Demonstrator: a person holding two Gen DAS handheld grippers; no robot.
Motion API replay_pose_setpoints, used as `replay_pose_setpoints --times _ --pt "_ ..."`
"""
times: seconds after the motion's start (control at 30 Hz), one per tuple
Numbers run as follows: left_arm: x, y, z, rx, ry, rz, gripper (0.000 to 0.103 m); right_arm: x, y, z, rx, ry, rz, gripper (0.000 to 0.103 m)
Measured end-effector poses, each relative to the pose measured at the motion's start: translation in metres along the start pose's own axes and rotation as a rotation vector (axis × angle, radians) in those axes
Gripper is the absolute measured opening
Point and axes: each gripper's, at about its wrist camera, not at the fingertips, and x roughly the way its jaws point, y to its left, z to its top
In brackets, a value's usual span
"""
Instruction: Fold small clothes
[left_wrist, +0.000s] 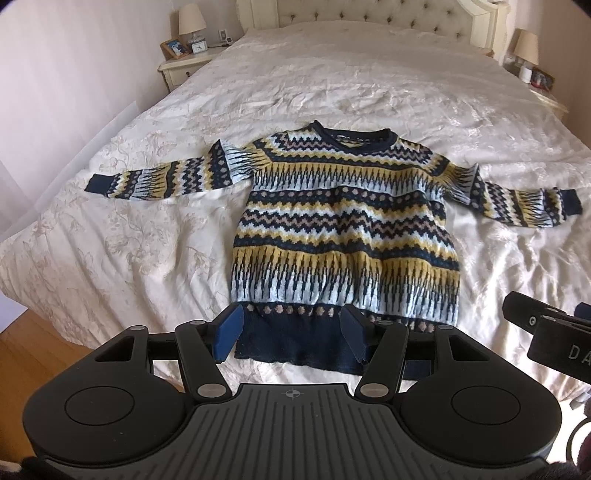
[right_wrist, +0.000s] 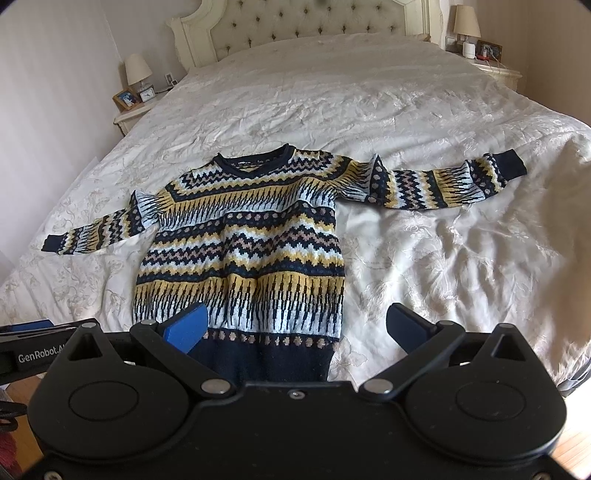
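A small knitted sweater (left_wrist: 343, 221) with navy, yellow and pale blue patterns lies flat, face up, on the bed, both sleeves spread out sideways; it also shows in the right wrist view (right_wrist: 243, 251). Its navy hem is nearest me. My left gripper (left_wrist: 291, 332) is open and empty, its blue pads (left_wrist: 229, 332) hovering on either side of the hem's left part. My right gripper (right_wrist: 295, 328) is open wide and empty over the hem's right corner. The right gripper also shows at the right edge of the left wrist view (left_wrist: 546, 325).
The bed (left_wrist: 369, 74) has a cream floral quilt and a tufted headboard (right_wrist: 314, 22). Nightstands with lamps stand on both sides (left_wrist: 184, 62) (right_wrist: 495, 70). Wooden floor (left_wrist: 33, 350) shows beyond the bed's near edge.
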Motion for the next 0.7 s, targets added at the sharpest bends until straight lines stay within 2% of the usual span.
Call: replay_pose_setpoints --times 0.33,0.7 --pt "0.007 -0.005 0.008 0.006 0.025 0.003 0.057 0.009 -0.003 0.003 0.007 0.013 0.002 0.102" --pt "0.032 0.001 0.024 -0.005 0.085 -0.015 0.057 0.031 0.000 0.012 0.020 0.076 -0.014 0.102"
